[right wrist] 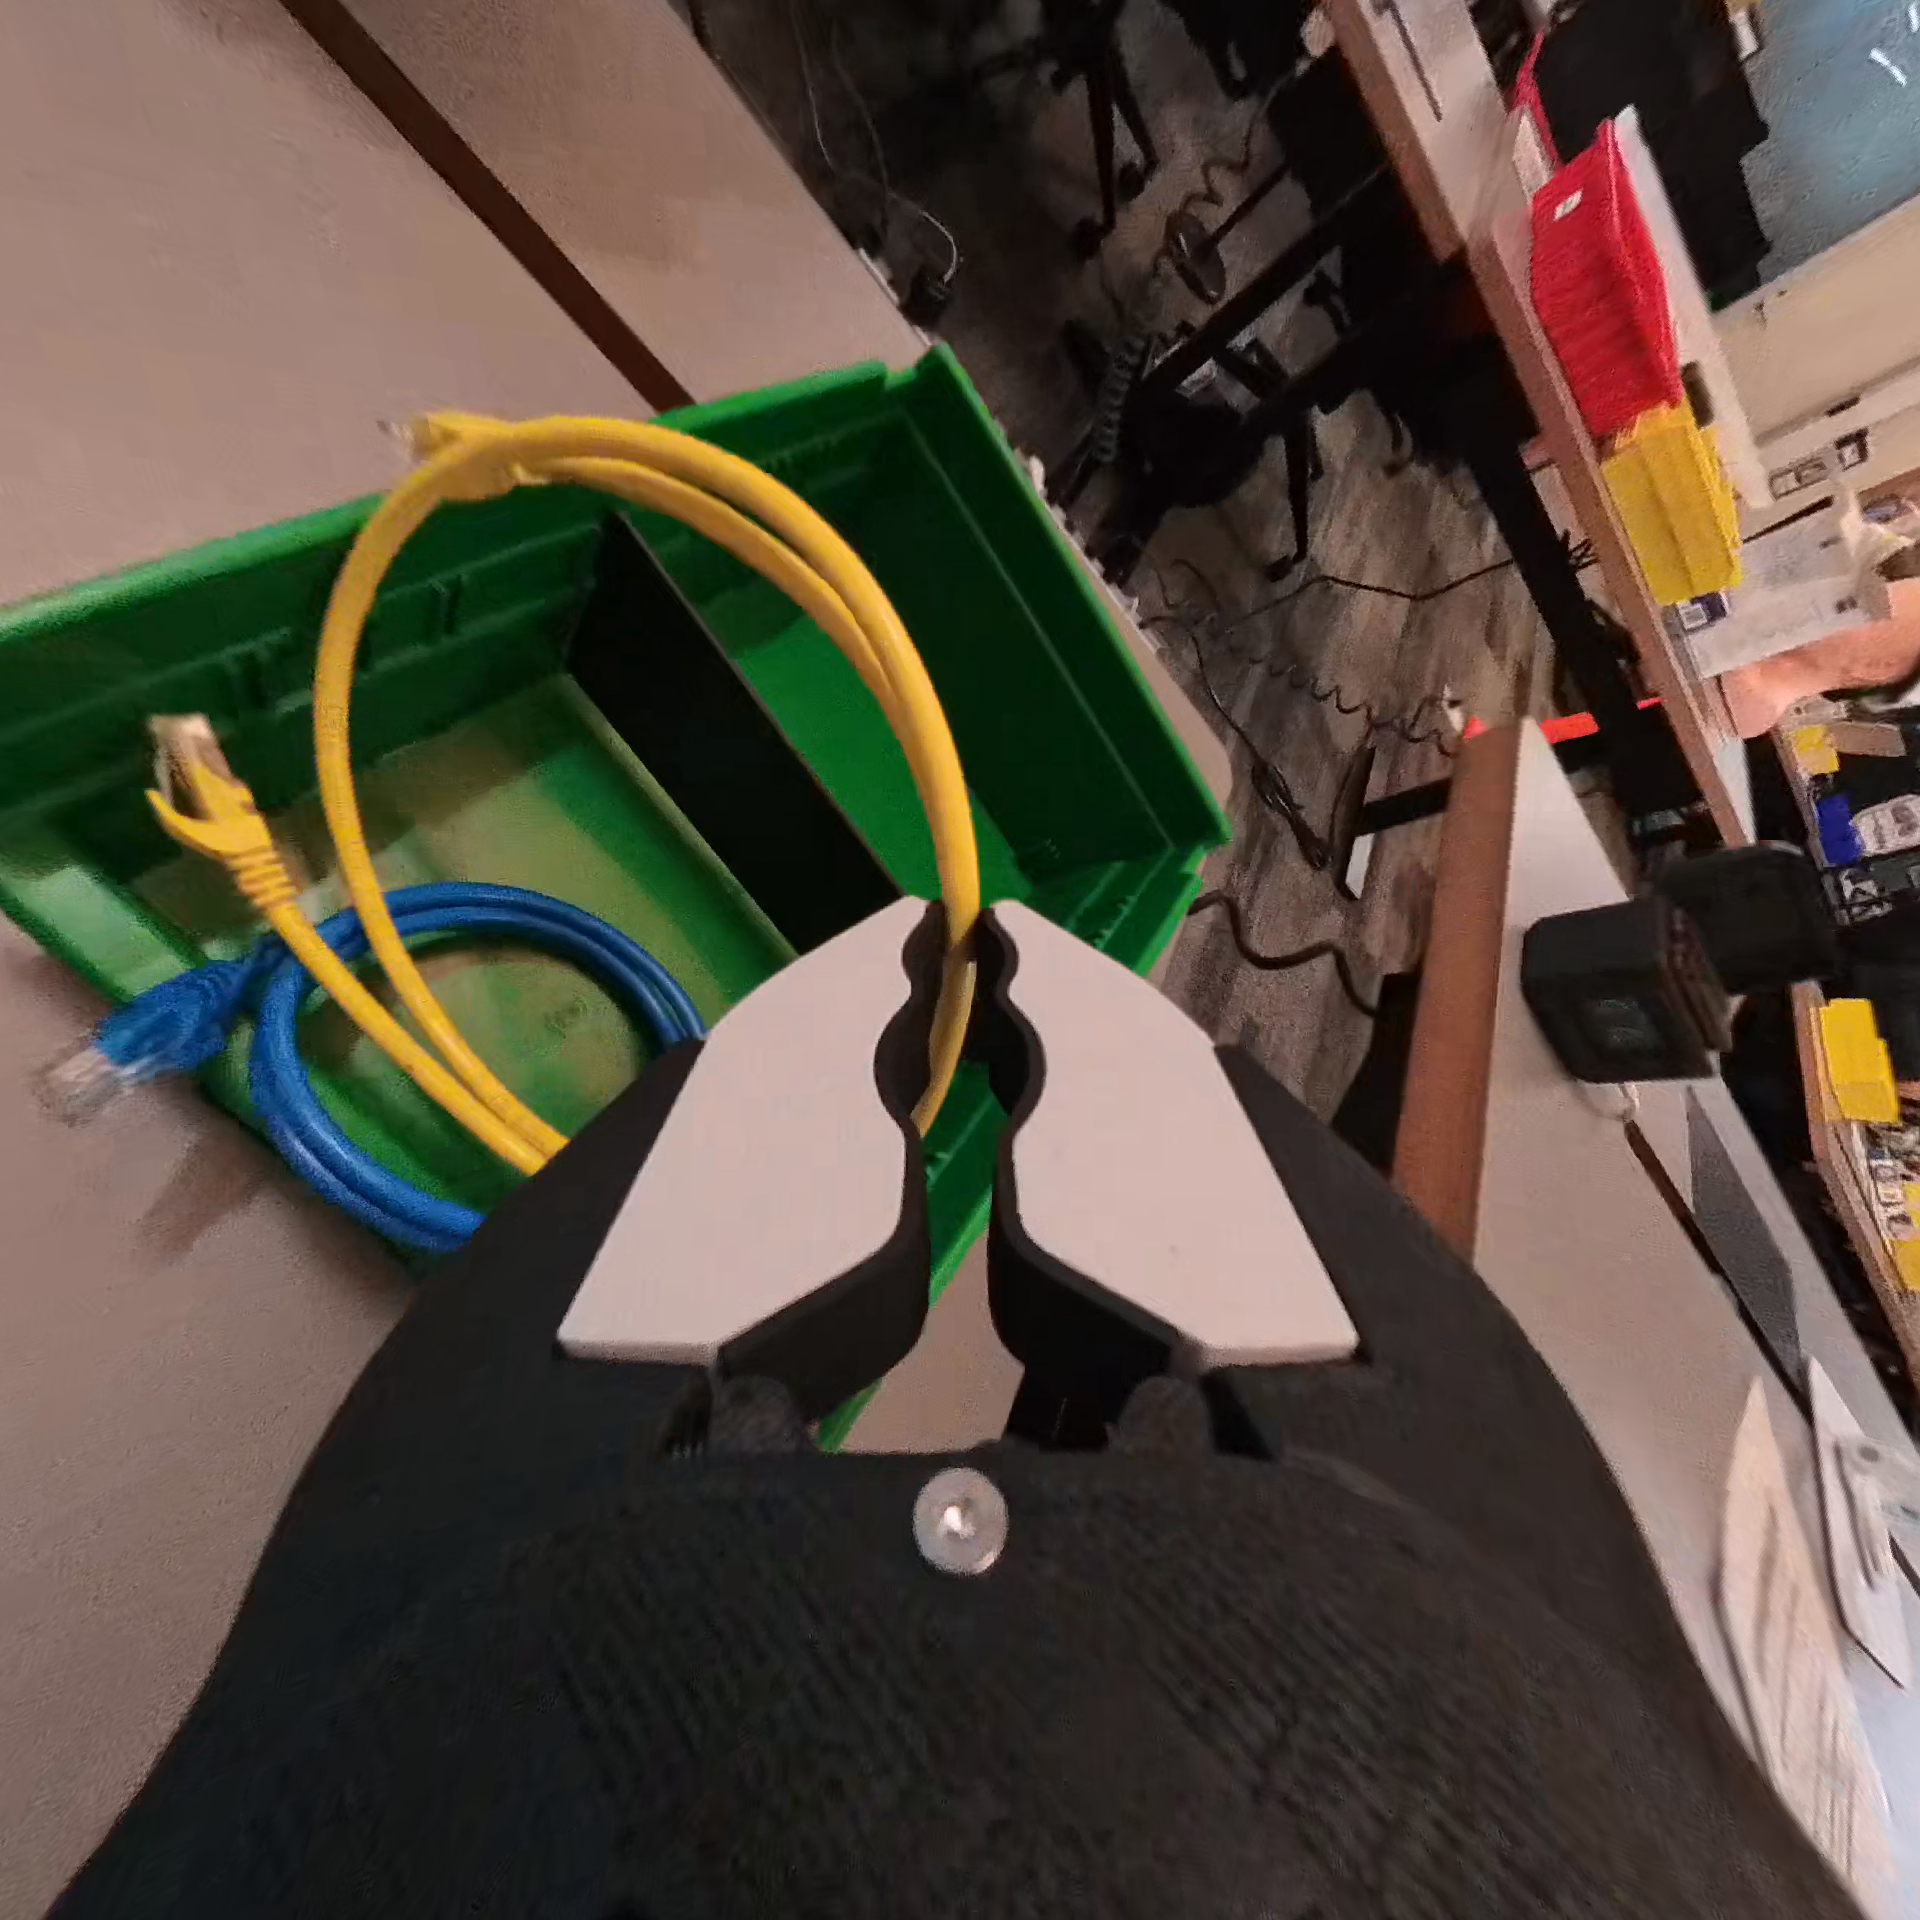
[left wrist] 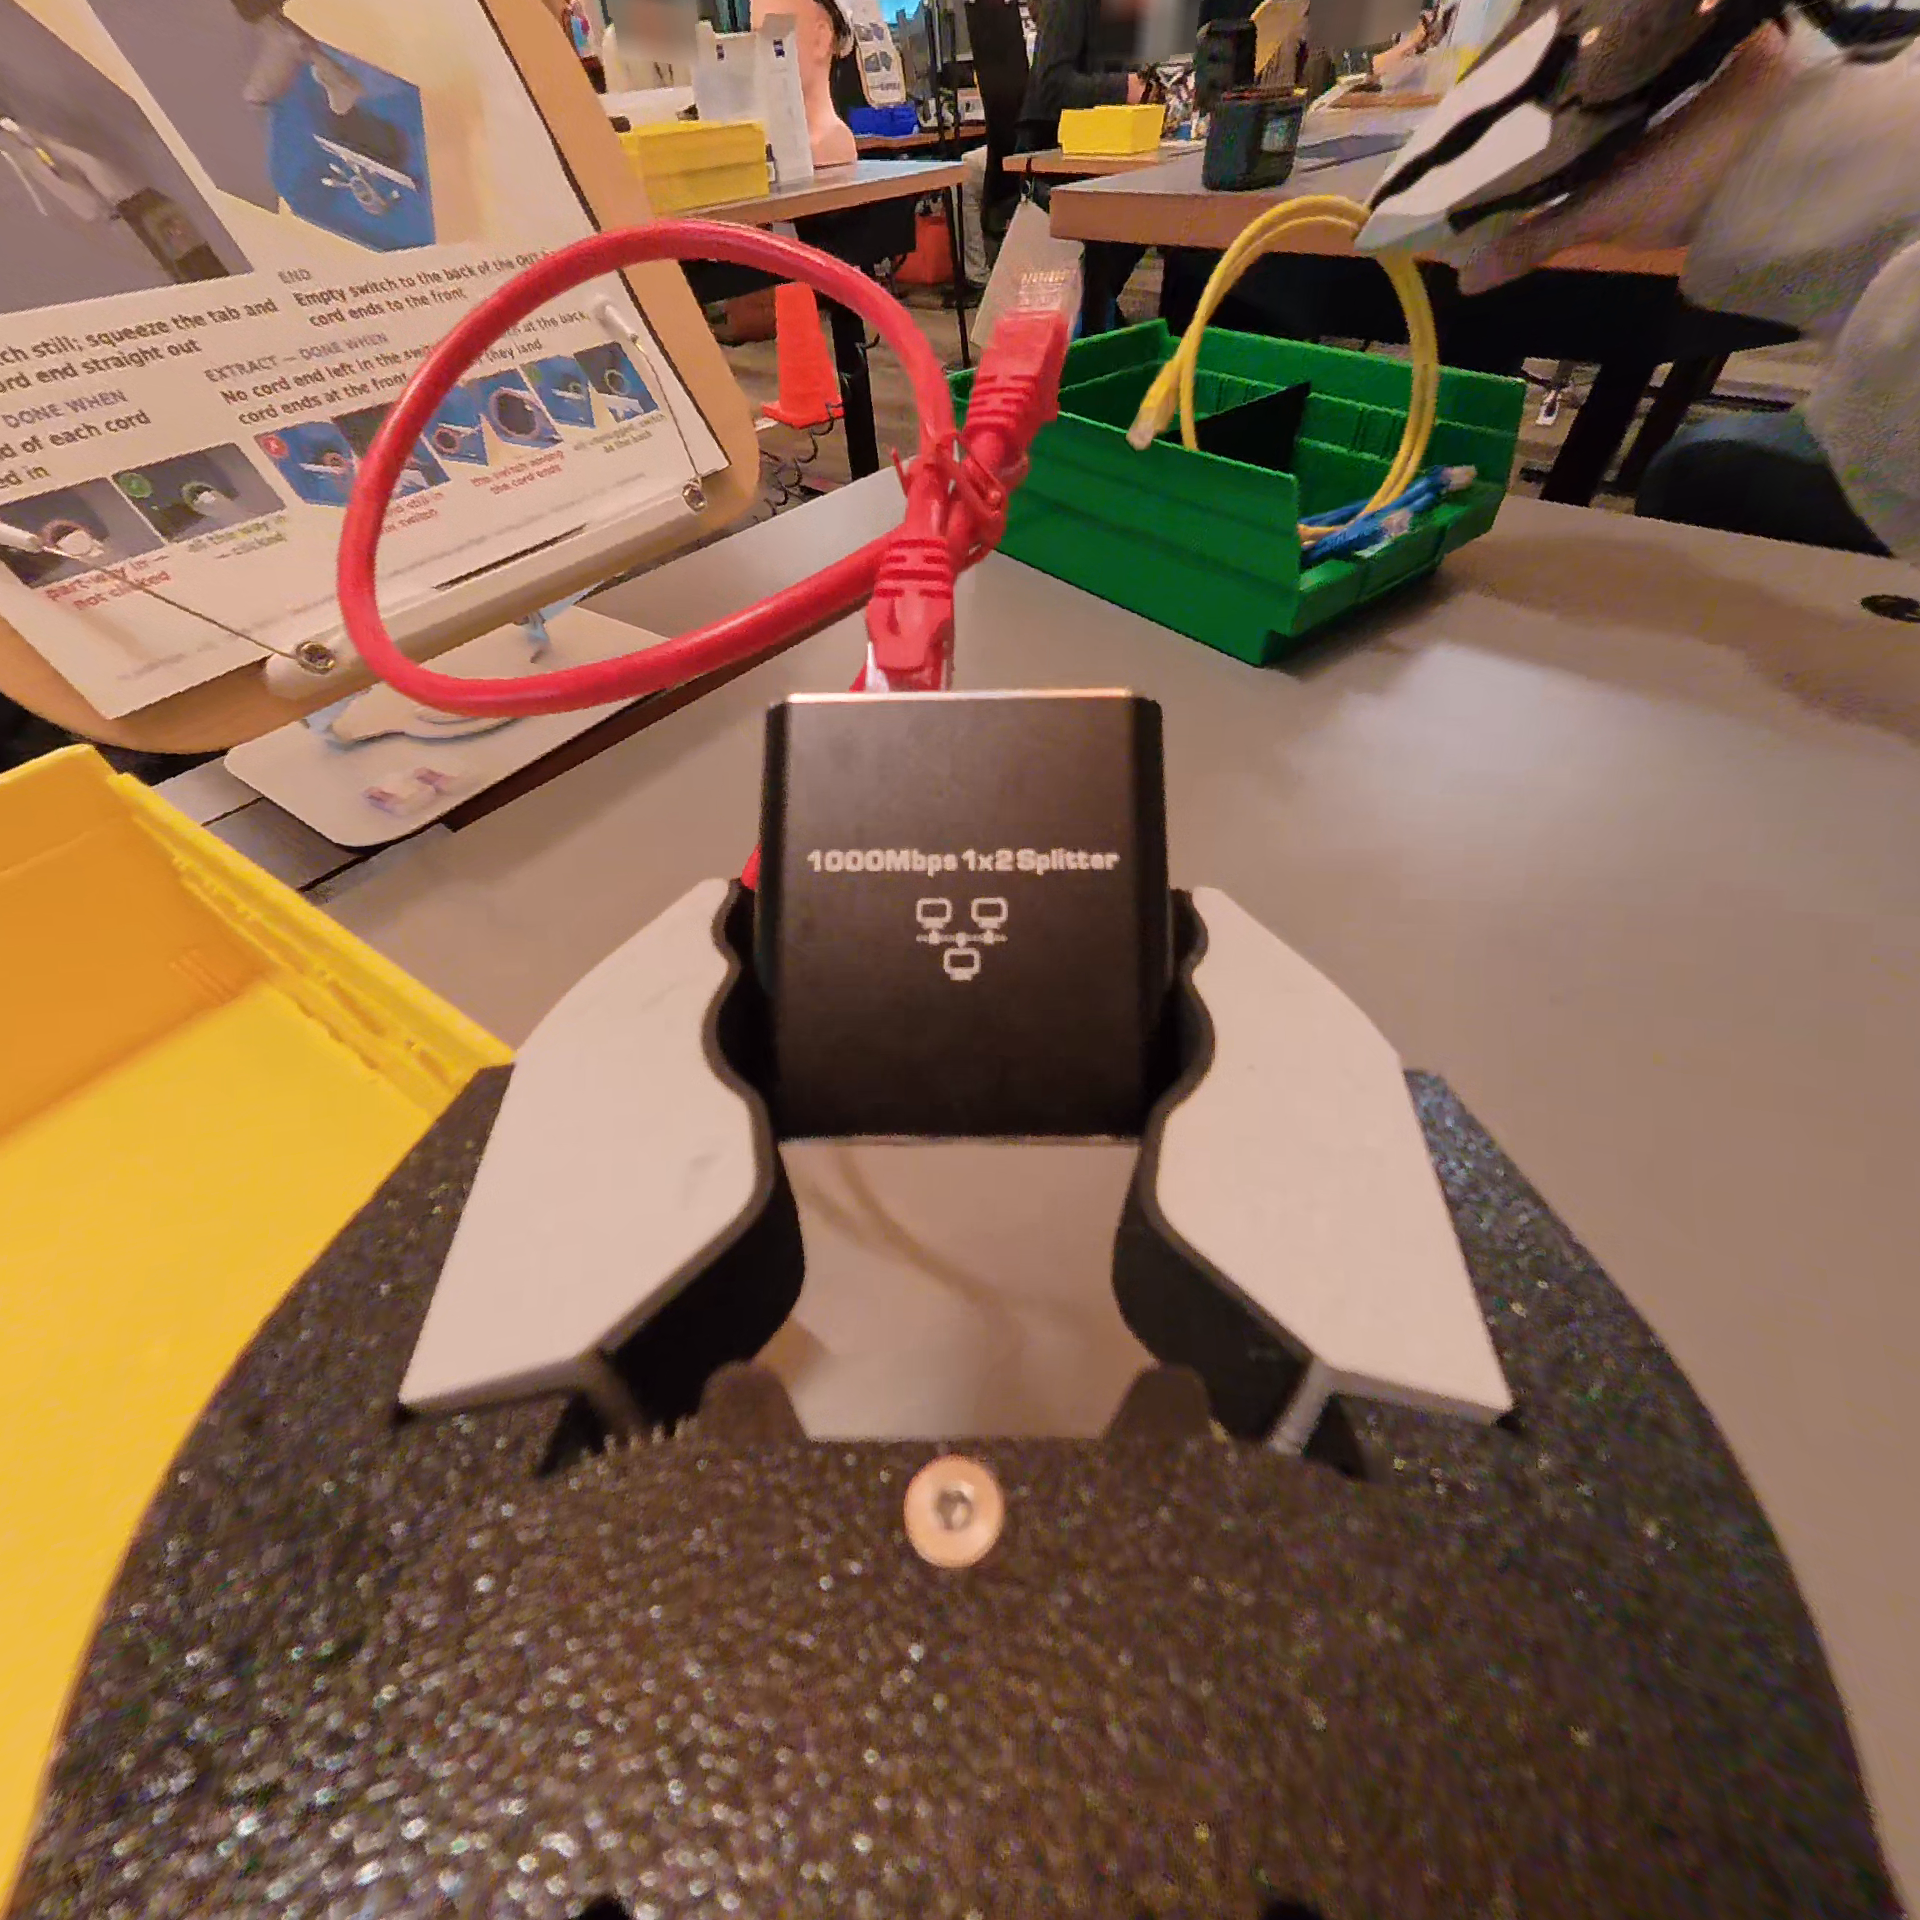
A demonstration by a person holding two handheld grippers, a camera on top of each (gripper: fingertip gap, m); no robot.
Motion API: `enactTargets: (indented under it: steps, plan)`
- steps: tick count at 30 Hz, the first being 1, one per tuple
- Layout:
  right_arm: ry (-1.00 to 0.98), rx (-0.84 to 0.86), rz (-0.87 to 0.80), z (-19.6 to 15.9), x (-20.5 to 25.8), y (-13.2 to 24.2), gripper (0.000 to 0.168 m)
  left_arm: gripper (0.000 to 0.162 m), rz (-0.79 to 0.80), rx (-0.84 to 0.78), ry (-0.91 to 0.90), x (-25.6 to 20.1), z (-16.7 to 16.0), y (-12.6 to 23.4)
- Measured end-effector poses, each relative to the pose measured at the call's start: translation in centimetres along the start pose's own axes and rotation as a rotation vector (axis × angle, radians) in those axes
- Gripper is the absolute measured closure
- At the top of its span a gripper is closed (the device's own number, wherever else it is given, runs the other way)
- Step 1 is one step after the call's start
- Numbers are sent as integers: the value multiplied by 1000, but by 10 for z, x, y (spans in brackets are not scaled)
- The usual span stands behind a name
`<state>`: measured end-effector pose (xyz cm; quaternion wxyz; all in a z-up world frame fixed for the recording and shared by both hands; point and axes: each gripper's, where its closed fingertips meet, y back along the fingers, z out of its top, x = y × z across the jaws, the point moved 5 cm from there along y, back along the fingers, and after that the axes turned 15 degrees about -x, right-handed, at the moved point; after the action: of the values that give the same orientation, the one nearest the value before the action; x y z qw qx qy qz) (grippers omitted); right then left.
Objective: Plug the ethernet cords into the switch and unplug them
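The left gripper [left wrist: 961,997] has its two fingers closed against the sides of a small black switch [left wrist: 961,914], holding it above the grey table [left wrist: 1558,831] with its printed top face toward the camera. A red ethernet cord [left wrist: 644,457] comes out of the far end of the switch: one red connector [left wrist: 914,613] sits at that far edge, apparently plugged in, though the port itself is hidden behind the body. The cord loops up and to the left, and its other connector [left wrist: 1023,358] stands free in the air, tied to the first near a red band. A yellow bin [left wrist: 156,1039] sits at the table's near left edge, and an instruction board [left wrist: 312,343] leans on a stand at the far left. A green bin [right wrist: 935,582] with a black divider [right wrist: 717,727] rests toward the table's far right edge. The right gripper [right wrist: 961,997] hangs over this bin with its fingers almost fully closed, pinching a yellow ethernet cord [right wrist: 644,488] near the tips. The yellow cord arches up in a doubled loop, one clear-tipped plug [right wrist: 203,769] hanging above the bin's left compartment. A coiled blue ethernet cord [right wrist: 343,1029] lies in that same compartment, its plug [right wrist: 114,1049] poking over the bin's wall toward the table.
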<state>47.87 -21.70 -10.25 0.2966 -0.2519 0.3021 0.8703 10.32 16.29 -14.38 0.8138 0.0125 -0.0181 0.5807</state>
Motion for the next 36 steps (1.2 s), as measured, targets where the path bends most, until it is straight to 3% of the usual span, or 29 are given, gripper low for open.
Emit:
enactTargets:
  steps: [2,5,8,10,12,18,21,24,26,30,34,36]
  plan:
    - [-32,19,-19,-10,1,-5,161,88,-3,3,-3,-1,0,-1]
    - [-81,126,-12,-29,0,-11,142,88,-5,4,-4,-1,0,-2]
    - [-129,200,81,-44,11,-19,111,88,-4,6,0,0,-1,-2]
    - [-69,322,109,-58,16,-21,110,88,-4,5,0,0,-1,-1]
    - [-48,337,106,-58,19,-21,108,88,-4,4,3,0,-1,-1]
    - [-142,244,121,-39,30,-23,114,88,-2,-4,5,1,0,0]
    - [-42,338,-63,-52,11,-19,118,88,-4,-1,5,1,-1,0]
    - [-258,230,-133,-48,-6,-23,115,88,-4,2,0,0,-1,0]
    - [-389,163,-56,-39,-10,-32,115,88,-8,0,5,-1,-1,-1]
    - [-261,396,147,-57,-6,-54,109,88,-23,-11,24,-3,-1,-4]
    - [-250,582,298,-82,0,-66,127,88,-24,20,8,-2,-7,-6]
    - [-245,588,294,-84,-4,-71,136,88,-17,36,5,-1,-10,-8]
